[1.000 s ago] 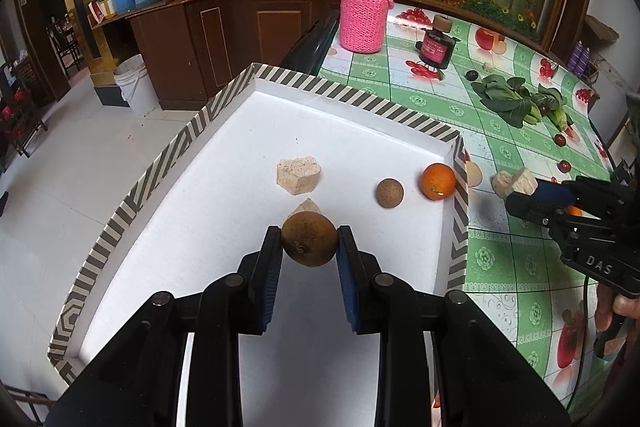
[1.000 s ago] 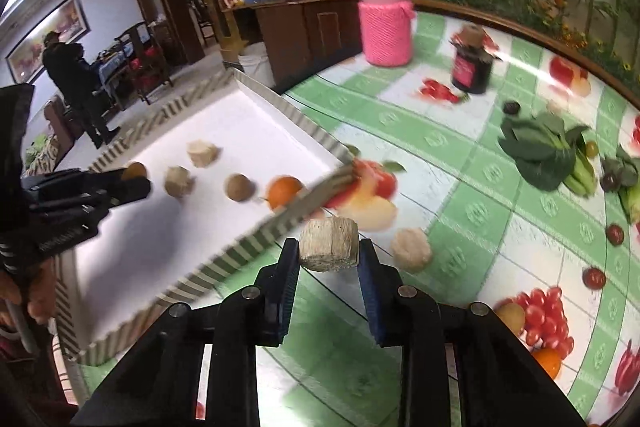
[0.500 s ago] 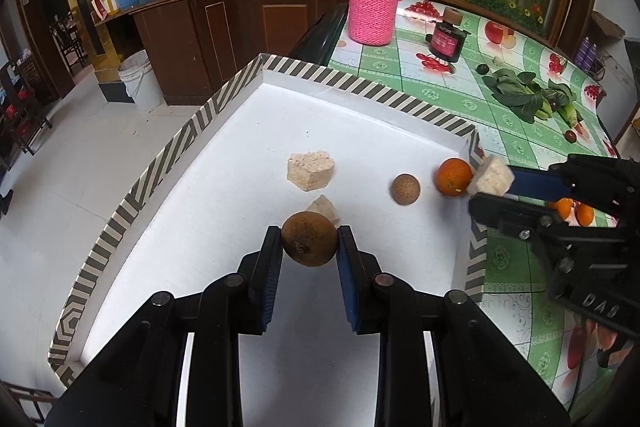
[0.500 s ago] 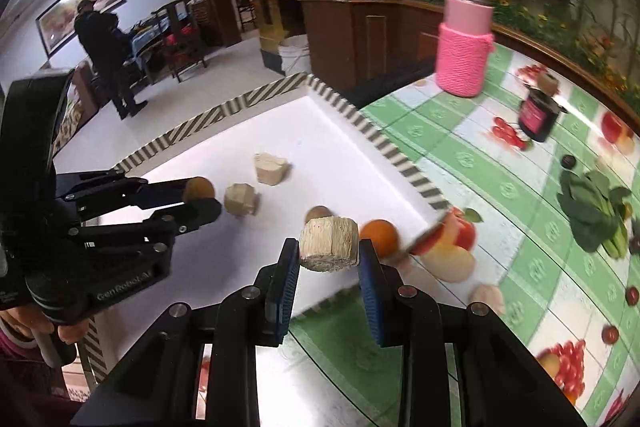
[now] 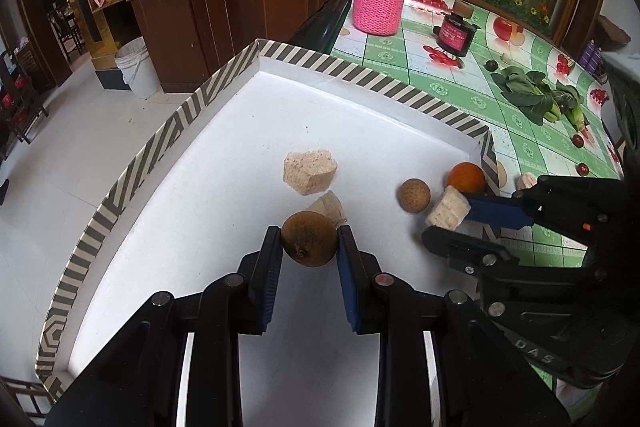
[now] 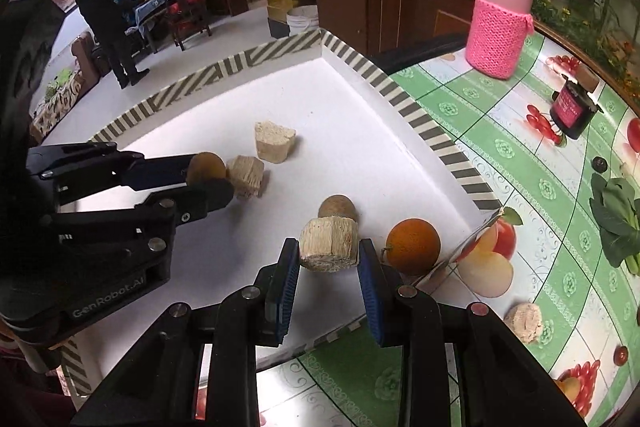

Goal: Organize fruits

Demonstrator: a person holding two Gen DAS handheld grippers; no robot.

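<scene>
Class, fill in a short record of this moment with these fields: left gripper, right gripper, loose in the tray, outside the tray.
left gripper: left gripper shut on brown round fruit, over the tray
right gripper: right gripper shut on tan chunk, over the tray near its corner
loose in the tray: orange, small brown ball, two pale chunks
outside the tray: pale chunk on the green tablecloth, pink-sleeved jar, dark jar, leafy greens

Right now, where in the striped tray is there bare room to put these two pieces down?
The tray's far corner beyond the pale chunk is bare, as is its left side. Crowded: around the orange and brown ball at the right wall.
</scene>
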